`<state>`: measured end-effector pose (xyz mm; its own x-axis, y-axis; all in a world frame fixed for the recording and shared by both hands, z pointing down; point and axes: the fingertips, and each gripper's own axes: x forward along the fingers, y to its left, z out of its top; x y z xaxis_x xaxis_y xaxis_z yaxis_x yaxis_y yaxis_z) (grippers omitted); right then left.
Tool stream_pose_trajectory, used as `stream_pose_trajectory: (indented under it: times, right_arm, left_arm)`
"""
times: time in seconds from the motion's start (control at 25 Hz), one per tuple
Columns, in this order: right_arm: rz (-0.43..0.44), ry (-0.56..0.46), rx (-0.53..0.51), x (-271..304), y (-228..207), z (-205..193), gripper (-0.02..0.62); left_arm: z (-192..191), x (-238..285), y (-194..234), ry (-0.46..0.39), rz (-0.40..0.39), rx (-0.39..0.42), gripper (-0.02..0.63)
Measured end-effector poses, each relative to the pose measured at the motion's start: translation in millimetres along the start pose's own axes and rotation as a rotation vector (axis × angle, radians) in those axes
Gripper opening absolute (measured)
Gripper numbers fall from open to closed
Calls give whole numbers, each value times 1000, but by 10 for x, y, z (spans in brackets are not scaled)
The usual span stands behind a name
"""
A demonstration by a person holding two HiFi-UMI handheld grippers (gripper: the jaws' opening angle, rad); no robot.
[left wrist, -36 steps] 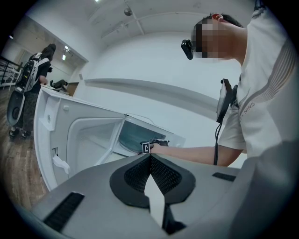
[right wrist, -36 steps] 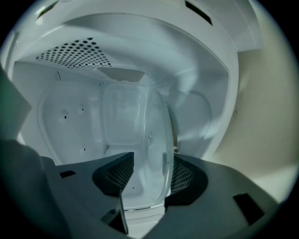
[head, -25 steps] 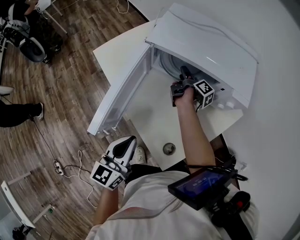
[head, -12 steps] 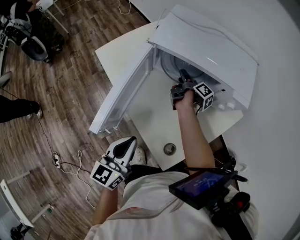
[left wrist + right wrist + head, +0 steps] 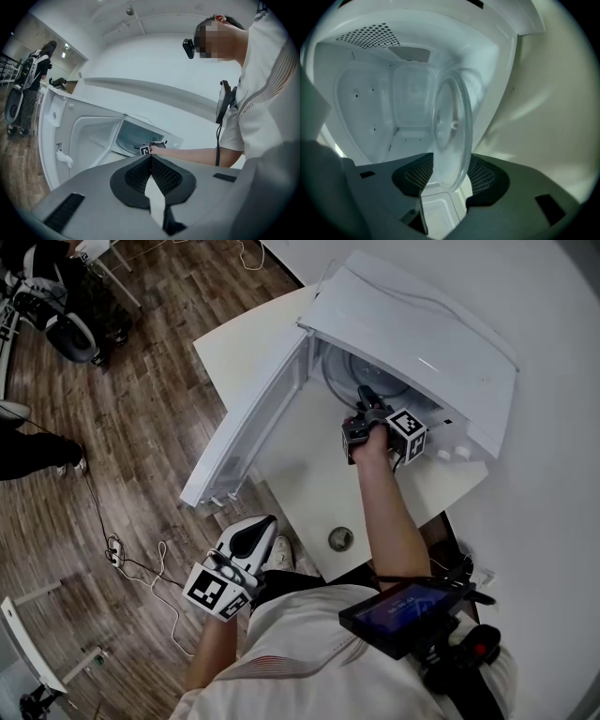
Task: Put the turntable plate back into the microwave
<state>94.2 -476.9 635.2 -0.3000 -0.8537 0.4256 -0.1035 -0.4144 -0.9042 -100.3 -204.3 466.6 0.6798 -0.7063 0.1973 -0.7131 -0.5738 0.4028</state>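
The white microwave (image 5: 412, 324) stands on a white table (image 5: 300, 484) with its door (image 5: 248, 427) swung open to the left. My right gripper (image 5: 367, 401) reaches into the opening. It is shut on the rim of the clear glass turntable plate (image 5: 452, 131), which stands on edge between the pads (image 5: 480, 176) in front of the bare cavity (image 5: 370, 112). In the head view only an arc of the plate (image 5: 345, 371) shows inside. My left gripper (image 5: 246, 535) hangs low by the person's hip, shut and holding nothing; its pads (image 5: 161, 174) meet at the tips.
A small round metal part (image 5: 339, 539) lies on the table near its front edge. Cables (image 5: 122, 568) trail over the wooden floor at left. Other people and gear stand at the far left (image 5: 37, 460). A screen device (image 5: 403, 610) hangs at the person's waist.
My right gripper has edged a little deeper and lower into the microwave opening with the plate still held. The left gripper has stayed in place.
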Motion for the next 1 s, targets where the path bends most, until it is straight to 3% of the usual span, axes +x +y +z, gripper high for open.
stream_pose_trajectory:
  times: [0.36, 0.6, 0.76, 1.0]
  right_arm:
    - [17, 84, -21, -34, -159, -168, 206]
    - [153, 247, -182, -683, 29, -584, 191]
    - [192, 190, -312, -1354, 116, -589, 5]
    - [329, 64, -442, -2389, 416, -686, 5]
  left_arm:
    - [-13, 16, -38, -9, -3, -5, 12]
    - [44, -40, -54, -7, -21, 29, 11]
    - [147, -180, -108, -26, -82, 57, 11]
    - [311, -462, -323, -43, -220, 122, 12]
